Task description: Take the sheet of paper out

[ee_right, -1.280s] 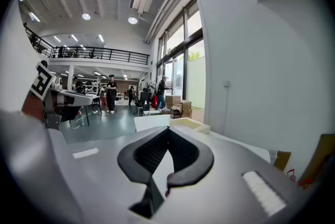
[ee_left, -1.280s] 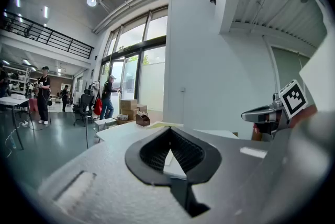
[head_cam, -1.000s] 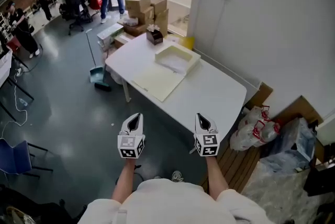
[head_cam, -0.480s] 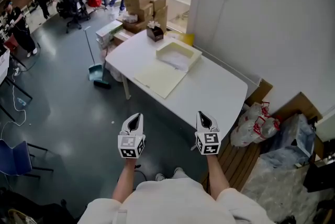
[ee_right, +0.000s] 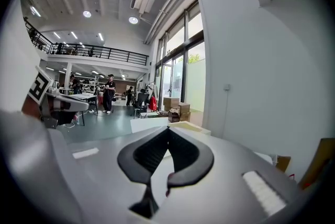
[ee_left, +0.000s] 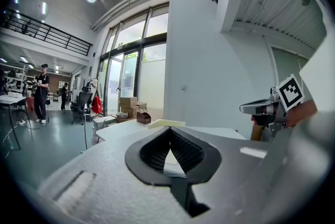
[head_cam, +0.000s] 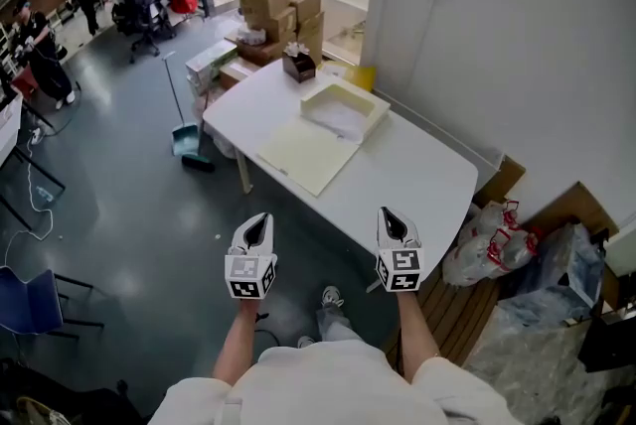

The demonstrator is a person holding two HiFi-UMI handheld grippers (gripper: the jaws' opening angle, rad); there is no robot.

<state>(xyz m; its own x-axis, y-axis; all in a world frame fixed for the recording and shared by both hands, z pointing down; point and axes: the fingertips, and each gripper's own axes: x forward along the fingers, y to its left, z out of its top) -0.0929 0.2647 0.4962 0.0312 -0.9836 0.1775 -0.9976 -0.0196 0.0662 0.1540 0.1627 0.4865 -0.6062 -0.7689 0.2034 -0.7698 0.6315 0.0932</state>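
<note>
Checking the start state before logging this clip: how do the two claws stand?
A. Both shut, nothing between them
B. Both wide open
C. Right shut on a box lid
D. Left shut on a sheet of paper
A: in each gripper view the tips of the left claw and of the right claw meet with only background showing in the gap behind them, and the cream box lies untouched on the white table.

Box [head_cam: 358, 96] on table [head_cam: 417, 180]; paper [head_cam: 343, 118] in it; cartons [head_cam: 280, 4] (stacked) behind table
</note>
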